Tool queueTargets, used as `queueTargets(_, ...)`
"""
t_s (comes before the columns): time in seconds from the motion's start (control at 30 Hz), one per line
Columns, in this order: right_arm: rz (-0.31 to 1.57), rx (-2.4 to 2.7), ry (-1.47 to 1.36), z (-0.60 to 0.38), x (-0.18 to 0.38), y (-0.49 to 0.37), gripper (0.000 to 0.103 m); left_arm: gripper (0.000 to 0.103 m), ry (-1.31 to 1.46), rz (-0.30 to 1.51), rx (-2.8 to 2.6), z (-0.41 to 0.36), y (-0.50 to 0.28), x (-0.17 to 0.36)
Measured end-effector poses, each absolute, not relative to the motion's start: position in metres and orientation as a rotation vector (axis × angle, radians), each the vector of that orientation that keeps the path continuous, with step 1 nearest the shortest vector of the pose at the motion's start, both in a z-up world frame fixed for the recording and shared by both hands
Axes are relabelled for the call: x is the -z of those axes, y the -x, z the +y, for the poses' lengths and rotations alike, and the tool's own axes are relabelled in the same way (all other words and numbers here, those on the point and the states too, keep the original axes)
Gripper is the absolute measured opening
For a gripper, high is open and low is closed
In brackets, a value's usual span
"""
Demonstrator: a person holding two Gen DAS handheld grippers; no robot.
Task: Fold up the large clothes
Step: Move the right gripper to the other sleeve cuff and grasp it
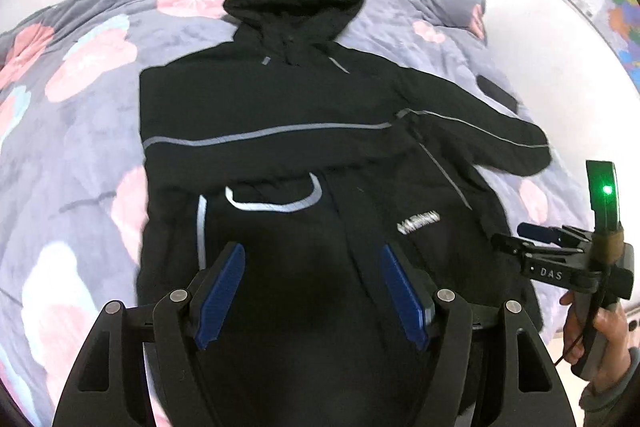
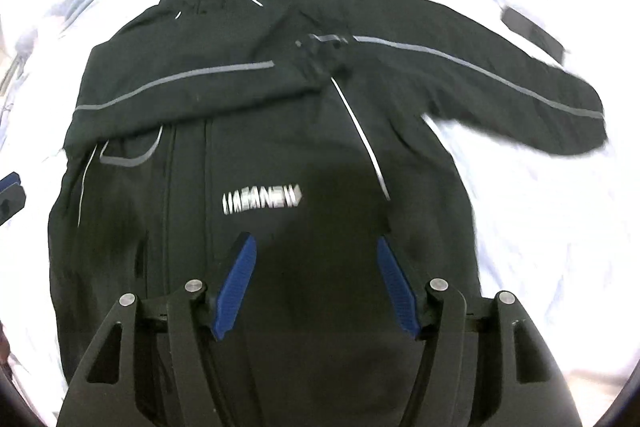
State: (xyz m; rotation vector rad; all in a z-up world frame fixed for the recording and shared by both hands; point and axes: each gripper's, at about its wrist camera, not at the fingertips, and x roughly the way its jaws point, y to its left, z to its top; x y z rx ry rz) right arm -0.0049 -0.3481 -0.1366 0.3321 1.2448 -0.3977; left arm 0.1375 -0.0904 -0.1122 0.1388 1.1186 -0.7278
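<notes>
Jacket (image 1: 280, 99): black, flat on quilt (image 1: 80, 67); left sleeve folded across chest, right sleeve (image 2: 500, 87) out.
Left gripper (image 1: 312, 287): jaws apart, empty.
Right gripper (image 2: 316, 283): jaws apart, empty.
Room: bare quilt far right.

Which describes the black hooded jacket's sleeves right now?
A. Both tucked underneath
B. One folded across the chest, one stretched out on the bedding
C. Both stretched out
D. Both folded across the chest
B: on the black hooded jacket, one sleeve lies across the chest; the other sleeve stretches out over the bedding.
</notes>
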Motion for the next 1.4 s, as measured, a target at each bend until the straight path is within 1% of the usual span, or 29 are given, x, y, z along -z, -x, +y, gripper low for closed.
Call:
queueTargets(0.2, 1.223, 0.473, -0.355, -0.369, 0.116, 0.073, 0.065, 0.072, -0.133, 1.113, 0.775, -0.114, -0.089, 0.103)
queueTargets(0.37, 1.166, 0.520, -0.457, -0.421, 0.105, 0.114, 0.066, 0.072, -0.177, 1.064, 0.764, -0.142, -0.058, 0.083)
queueTargets(0.53, 1.130, 0.552, -0.522, -0.491, 0.097, 0.141, 0.066, 0.072, -0.119, 1.050, 0.704, -0.163, -0.041, 0.065)
queueTargets(0.67, 1.080, 0.604, -0.574, -0.567, 0.082, 0.171, 0.066, 0.072, -0.067, 1.040, 0.687, -0.192, -0.024, 0.055)
queueTargets(0.77, 1.056, 0.658, -0.631, -0.625, 0.082, 0.190, 0.067, 0.072, -0.076, 1.016, 0.676, -0.215, -0.010, 0.051)
queueTargets(0.93, 0.983, 0.691, -0.770, -0.710, 0.091, 0.214, 0.067, 0.072, -0.086, 1.021, 0.642, -0.244, 0.001, 0.048)
queueTargets(1.03, 0.943, 0.690, -0.820, -0.750, 0.102, 0.215, 0.070, 0.072, -0.115, 1.022, 0.612, -0.256, 0.001, 0.045)
queueTargets(1.2, 0.917, 0.641, -0.920, -0.807, 0.140, 0.190, 0.070, 0.072, -0.171, 1.041, 0.539, -0.268, -0.005, 0.043)
queueTargets(1.4, 0.943, 0.647, -1.008, -0.848, 0.193, 0.162, 0.070, 0.072, -0.225, 1.111, 0.470, -0.281, -0.014, 0.060)
